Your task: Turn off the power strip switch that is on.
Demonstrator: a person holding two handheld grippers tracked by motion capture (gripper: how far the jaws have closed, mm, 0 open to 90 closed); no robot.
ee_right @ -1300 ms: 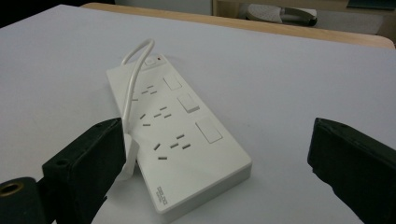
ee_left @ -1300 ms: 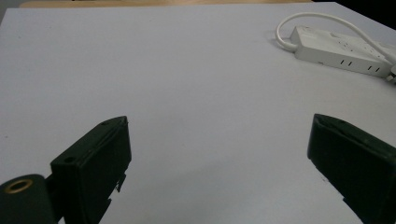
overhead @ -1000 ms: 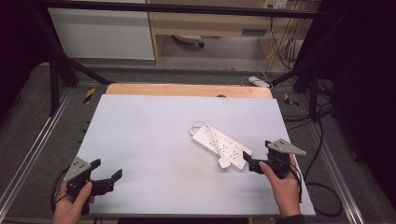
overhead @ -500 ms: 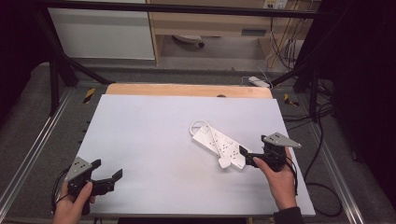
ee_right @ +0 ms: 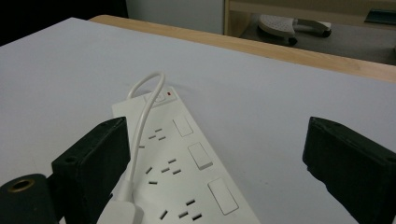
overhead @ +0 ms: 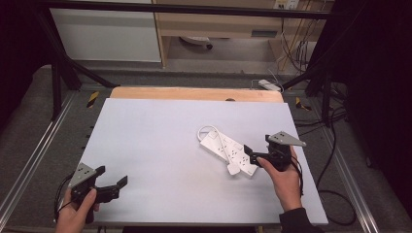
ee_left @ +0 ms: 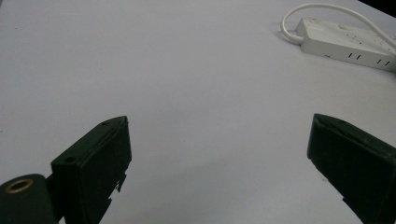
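Observation:
A white power strip (overhead: 224, 147) lies at an angle right of the middle of the white table (overhead: 155, 141). Its cable (overhead: 208, 131) loops at the far end and runs back along it to a white plug (overhead: 235, 169) at the near end. My right gripper (overhead: 253, 156) is open at the strip's near end. In the right gripper view the power strip (ee_right: 187, 158) lies between the wide-apart jaws of the right gripper (ee_right: 215, 158), with the plug (ee_right: 121, 212) against the left jaw. My left gripper (overhead: 111, 175) rests open at the table's near left corner, holding nothing. Its own view has the left gripper (ee_left: 219, 163) above bare table, with the power strip (ee_left: 345, 44) far off.
A wooden strip (overhead: 194, 93) borders the table's far edge. Metal rails run along both sides. Black cables (overhead: 335, 194) trail on the floor at the right, and a white adapter (overhead: 268, 85) lies beyond the far right corner.
My right gripper has moved a little forward and left, up to the near end of the power strip. The left gripper and the strip have stayed put.

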